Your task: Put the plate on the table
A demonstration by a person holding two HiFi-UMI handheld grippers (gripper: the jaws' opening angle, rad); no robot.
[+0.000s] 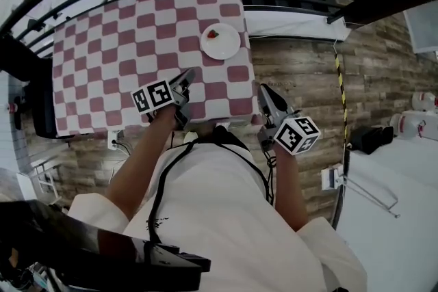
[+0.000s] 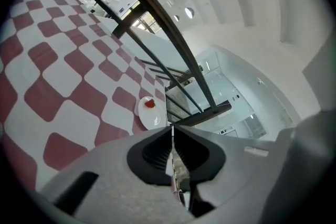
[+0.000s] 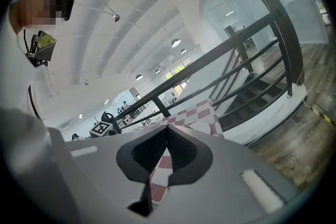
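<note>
Red-and-white checked cloth covers the surface [image 1: 123, 44], where a white plate [image 1: 220, 42] sits near the far right corner with a small red piece [image 1: 213, 33] lying on it. A person in a white top stands at the near edge with a tool in each hand. The left tool [image 1: 189, 74] hangs above the cloth's near side, well short of the plate. Its jaws are drawn together, with only a hairline slit between the tips and nothing in them. The left gripper view looks past the closed left tool [image 2: 172, 127] and across the checks to the plate [image 2: 152, 113] and the red piece [image 2: 150, 104]. The right tool [image 1: 264, 88] is held just off the surface's right edge, over the wood floor [image 1: 294, 72]. Its jaws [image 3: 168, 126] likewise meet tip to tip and are empty. Neither tool touches the plate. A black railing [image 1: 383, 5] runs beyond the surface.
</note>
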